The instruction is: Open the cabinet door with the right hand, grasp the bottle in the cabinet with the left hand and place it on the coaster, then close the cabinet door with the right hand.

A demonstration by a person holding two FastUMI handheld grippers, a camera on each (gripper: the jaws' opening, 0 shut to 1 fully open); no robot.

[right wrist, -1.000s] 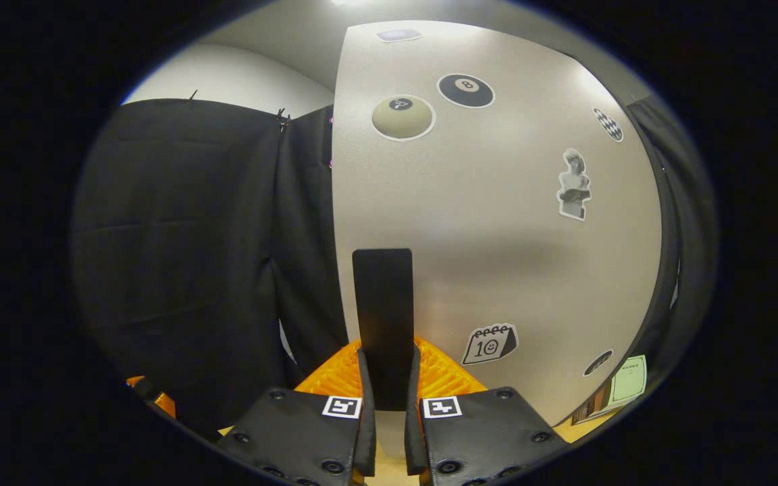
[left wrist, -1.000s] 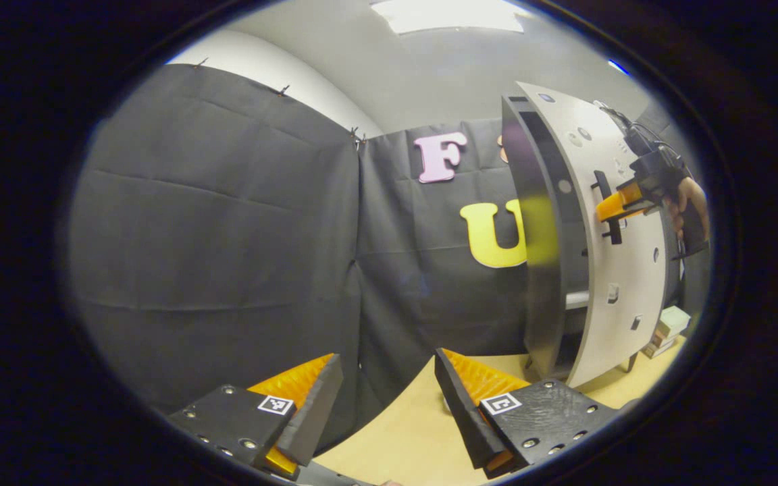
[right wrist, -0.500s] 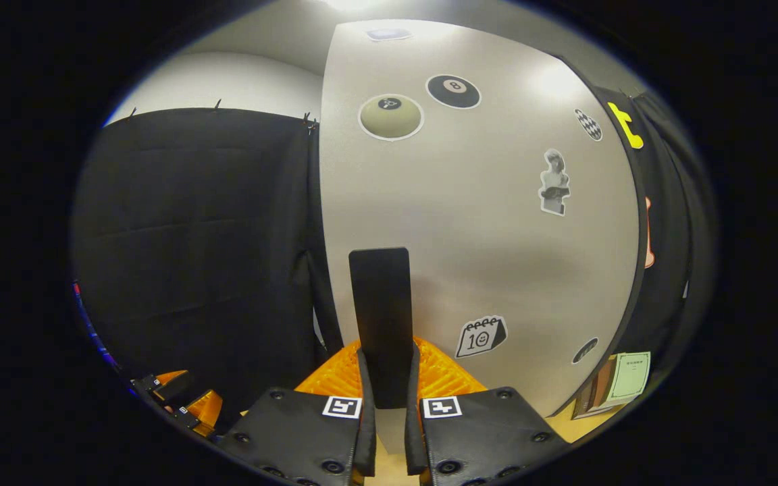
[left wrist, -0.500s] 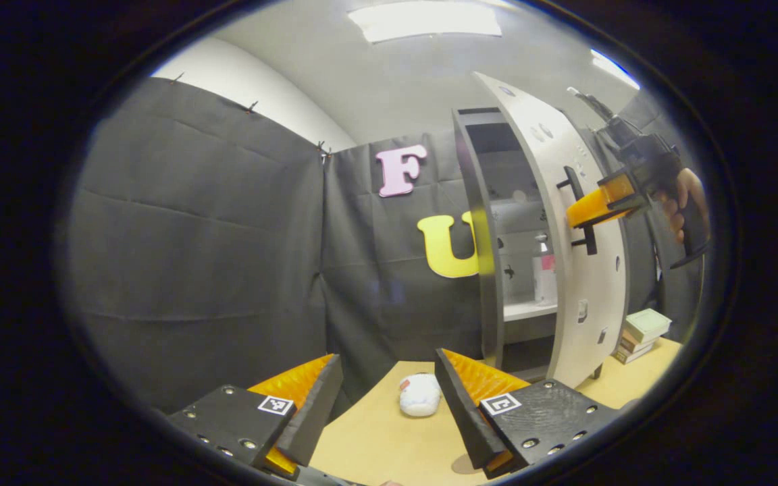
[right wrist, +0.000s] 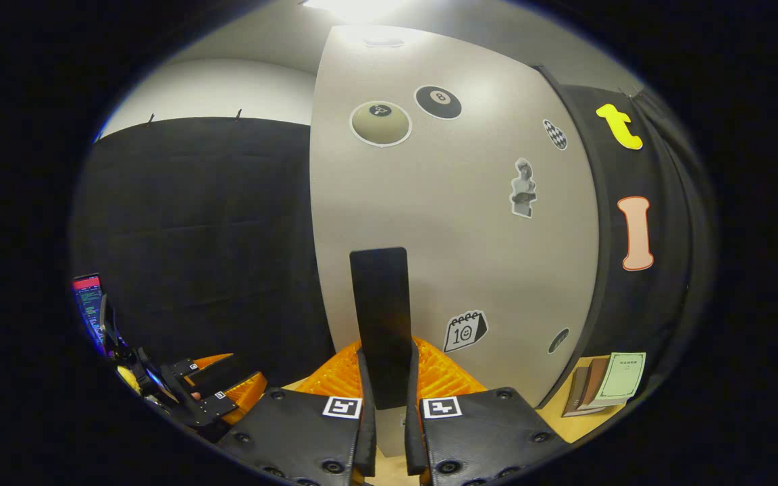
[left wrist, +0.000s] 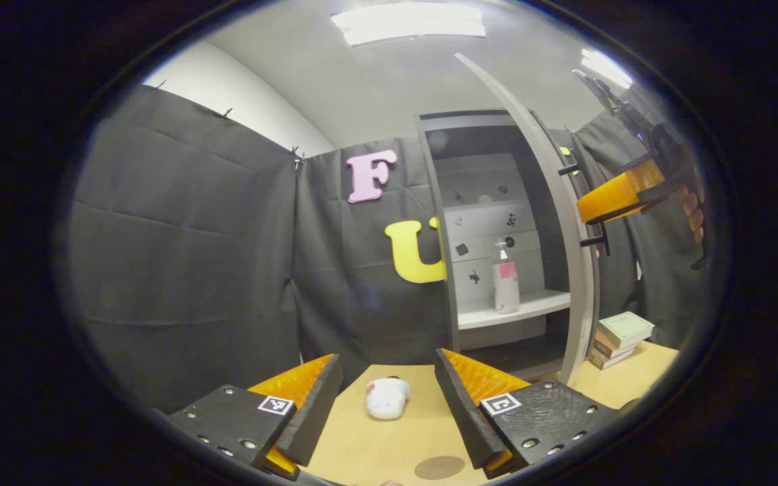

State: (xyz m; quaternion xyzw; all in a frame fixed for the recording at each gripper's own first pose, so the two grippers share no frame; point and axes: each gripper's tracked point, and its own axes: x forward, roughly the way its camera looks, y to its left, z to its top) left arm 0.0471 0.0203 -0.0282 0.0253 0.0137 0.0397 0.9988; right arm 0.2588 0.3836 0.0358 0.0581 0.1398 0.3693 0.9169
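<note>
Right gripper is clamped tight on the flat black door handle, pale grey cabinet door wide open. Left gripper gapes empty; the clear pump bottle with pink label stands on the shelf well beyond its jaws, the round brown coaster just below them. Risk: a hurried reach tips that tall bottle.

Bright ceiling panels light both views from above the grippers; glare whitens the top of the cabinet door (fisheye bends its edges), and focus stays sharp.
</note>
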